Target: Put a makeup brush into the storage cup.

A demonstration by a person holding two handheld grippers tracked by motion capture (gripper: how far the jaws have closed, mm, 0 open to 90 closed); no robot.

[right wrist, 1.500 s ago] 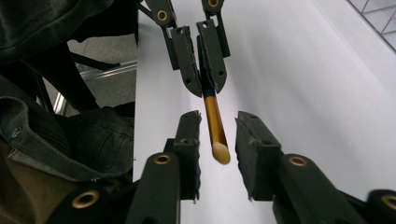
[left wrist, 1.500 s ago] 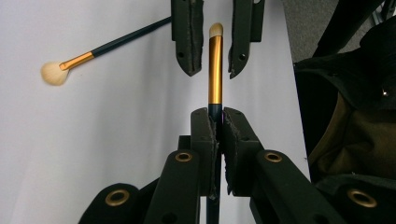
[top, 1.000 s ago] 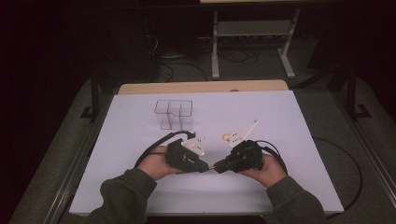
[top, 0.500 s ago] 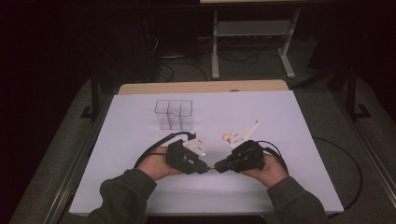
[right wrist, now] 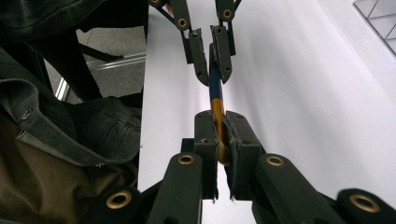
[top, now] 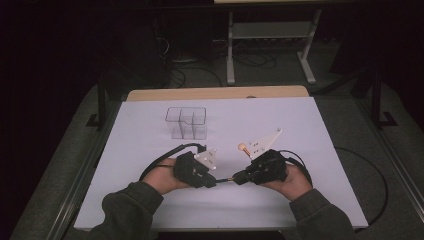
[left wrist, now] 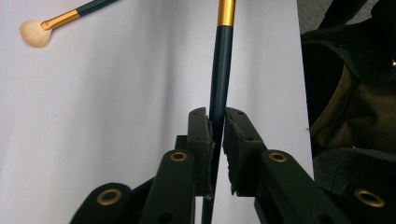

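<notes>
Around the two hands we see much free white table surface point(top: 310, 130). On the far left stands a clear plastic compartment box point(top: 186, 122), well apart from the left gripper point(top: 212, 181), so a hand must go around it there. A second small brush with a pale bristle head point(top: 242, 147) lies just beyond the right gripper point(top: 239, 178) and blocks the way forward. The far right and the near edge are open.
</notes>
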